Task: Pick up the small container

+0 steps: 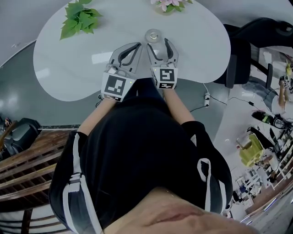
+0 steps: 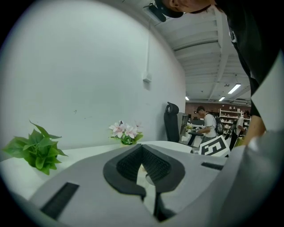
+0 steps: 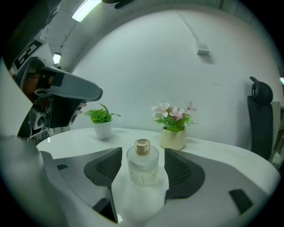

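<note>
The small container [image 1: 153, 35] is a frosted glass bottle with a gold cap, standing upright on the white table [image 1: 64, 68]. In the right gripper view the bottle [image 3: 142, 165] stands between the two dark pads [image 3: 105, 169], with a gap of table on each side. My right gripper [image 1: 157, 42] [image 3: 143, 153] is open around it and does not touch it. My left gripper [image 1: 138, 45] [image 2: 142, 148] rests just left of the bottle with its curved jaws drawn together at the tips and nothing between them.
A green potted plant [image 1: 80, 19] [image 3: 102, 122] stands at the table's far left. A pot of pink flowers [image 1: 169, 4] [image 3: 173, 126] sits behind the bottle. A black office chair [image 1: 256, 41] stands right of the table. People [image 2: 206, 122] are far behind.
</note>
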### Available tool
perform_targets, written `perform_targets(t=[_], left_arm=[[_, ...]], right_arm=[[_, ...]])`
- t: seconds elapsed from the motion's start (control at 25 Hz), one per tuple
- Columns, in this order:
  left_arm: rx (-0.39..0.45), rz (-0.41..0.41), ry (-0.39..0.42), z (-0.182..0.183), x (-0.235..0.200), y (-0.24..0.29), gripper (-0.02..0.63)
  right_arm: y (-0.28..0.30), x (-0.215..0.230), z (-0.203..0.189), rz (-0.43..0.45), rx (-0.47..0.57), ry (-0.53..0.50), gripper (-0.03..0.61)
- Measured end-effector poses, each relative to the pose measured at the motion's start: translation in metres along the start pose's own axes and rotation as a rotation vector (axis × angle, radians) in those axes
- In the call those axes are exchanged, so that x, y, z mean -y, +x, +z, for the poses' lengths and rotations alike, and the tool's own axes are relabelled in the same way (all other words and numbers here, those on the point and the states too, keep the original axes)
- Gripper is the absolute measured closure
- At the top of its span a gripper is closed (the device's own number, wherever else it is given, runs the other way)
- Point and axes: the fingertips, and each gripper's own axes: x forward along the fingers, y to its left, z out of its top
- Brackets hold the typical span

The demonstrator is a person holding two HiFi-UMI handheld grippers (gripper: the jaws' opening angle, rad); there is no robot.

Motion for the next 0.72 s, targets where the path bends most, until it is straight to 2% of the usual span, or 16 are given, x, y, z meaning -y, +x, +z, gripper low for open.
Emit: perform_targets(t=[0.28,0.72], left_arm=[[-0.031,0.010,-0.014,-0.009,-0.005,0.008,0.606],[-0.063,0.030,-0.031,-0.018,-0.017,0.015,0.606]], right_arm=[[0.023,0.001,-0.021,0.009,-0.072,0.012,0.265],[0.051,-0.001,-0.026,0.020,-0.087,0.023,0.256]])
